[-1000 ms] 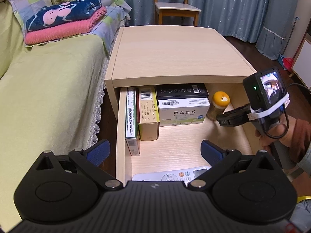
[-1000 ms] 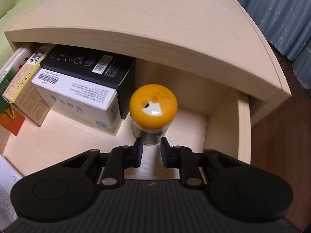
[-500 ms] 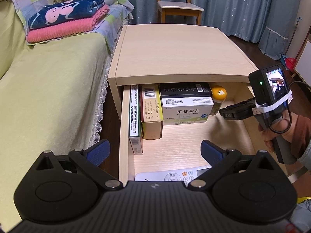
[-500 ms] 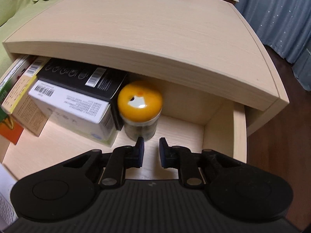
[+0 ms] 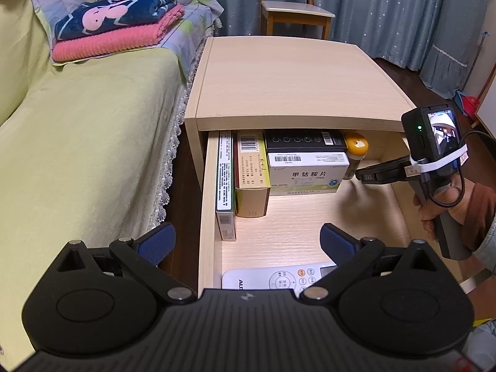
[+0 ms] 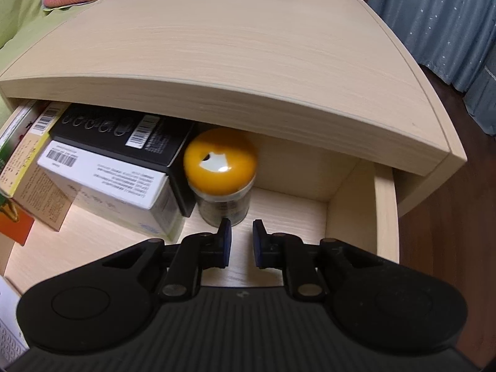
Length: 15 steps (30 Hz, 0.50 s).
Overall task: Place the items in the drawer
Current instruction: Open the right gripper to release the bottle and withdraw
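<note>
At the far right of the open drawer, the yellow-lidded jar stands upright beside stacked boxes. Right gripper: slightly parted, empty, just short of it. Left gripper: spread wide, empty.

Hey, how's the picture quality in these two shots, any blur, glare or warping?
Right wrist view: motion blur smears the print on the white box, and a bright glare spot sits on the jar's orange lid. Left wrist view: sharp, with the drawer floor brightly lit. Both views: fisheye bends the cabinet top's front edge.
</note>
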### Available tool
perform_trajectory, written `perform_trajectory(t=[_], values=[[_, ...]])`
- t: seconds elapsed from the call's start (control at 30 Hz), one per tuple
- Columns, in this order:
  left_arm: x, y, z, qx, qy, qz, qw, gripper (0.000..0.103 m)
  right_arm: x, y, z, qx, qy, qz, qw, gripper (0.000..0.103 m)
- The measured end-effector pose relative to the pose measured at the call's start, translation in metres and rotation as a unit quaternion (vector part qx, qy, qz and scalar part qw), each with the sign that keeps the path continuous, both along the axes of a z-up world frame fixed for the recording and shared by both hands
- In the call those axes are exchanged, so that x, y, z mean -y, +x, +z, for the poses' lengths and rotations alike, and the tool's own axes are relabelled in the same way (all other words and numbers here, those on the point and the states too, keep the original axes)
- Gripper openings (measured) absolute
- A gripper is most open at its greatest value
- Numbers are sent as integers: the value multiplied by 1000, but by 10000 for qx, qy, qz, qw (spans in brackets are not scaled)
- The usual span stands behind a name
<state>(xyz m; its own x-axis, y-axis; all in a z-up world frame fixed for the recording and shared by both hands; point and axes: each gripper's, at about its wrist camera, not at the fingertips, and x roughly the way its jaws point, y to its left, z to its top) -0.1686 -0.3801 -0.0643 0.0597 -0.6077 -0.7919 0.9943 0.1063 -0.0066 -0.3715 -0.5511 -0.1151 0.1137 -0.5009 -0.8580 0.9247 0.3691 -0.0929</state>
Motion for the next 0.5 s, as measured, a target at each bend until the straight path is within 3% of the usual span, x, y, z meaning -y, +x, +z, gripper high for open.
perform_trajectory(t=[0.5], values=[[-1,-3,2,34,4,-30,10000,100,1,-7,10,333,45,29,9994,12]])
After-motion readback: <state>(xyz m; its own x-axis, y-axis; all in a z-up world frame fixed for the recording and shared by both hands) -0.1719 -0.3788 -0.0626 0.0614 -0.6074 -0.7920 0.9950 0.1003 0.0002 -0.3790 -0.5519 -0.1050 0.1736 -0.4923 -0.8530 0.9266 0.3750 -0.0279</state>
